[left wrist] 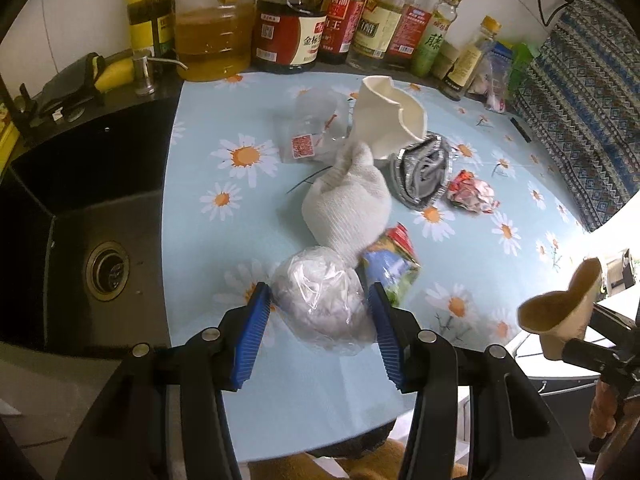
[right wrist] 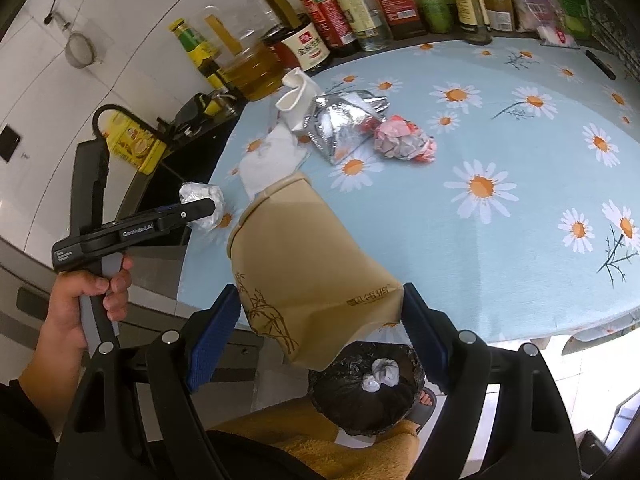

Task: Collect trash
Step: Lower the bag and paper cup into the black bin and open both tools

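My left gripper [left wrist: 318,288] is shut on a crumpled ball of clear plastic [left wrist: 324,308], held just above the near edge of the daisy-print table [left wrist: 304,408]. In the right wrist view the same ball [right wrist: 214,196] sticks out past the left gripper's fingers at the table's left edge. My right gripper [right wrist: 320,292] is shut on a crushed tan paper cup [right wrist: 304,256] over the table's front edge. On the table lie a white tissue wad [left wrist: 348,204], a crushed white cup [left wrist: 384,120], a foil wrapper [left wrist: 424,176], a red-and-white crumpled wrapper [left wrist: 472,192], a colourful packet [left wrist: 394,264] and a clear bag [left wrist: 312,132].
A bin lined with a black bag [right wrist: 352,404] stands on the floor below the right gripper, with some white trash inside. A dark sink [left wrist: 80,220] borders the table's left side. Oil and sauce bottles [left wrist: 288,28] line the back wall.
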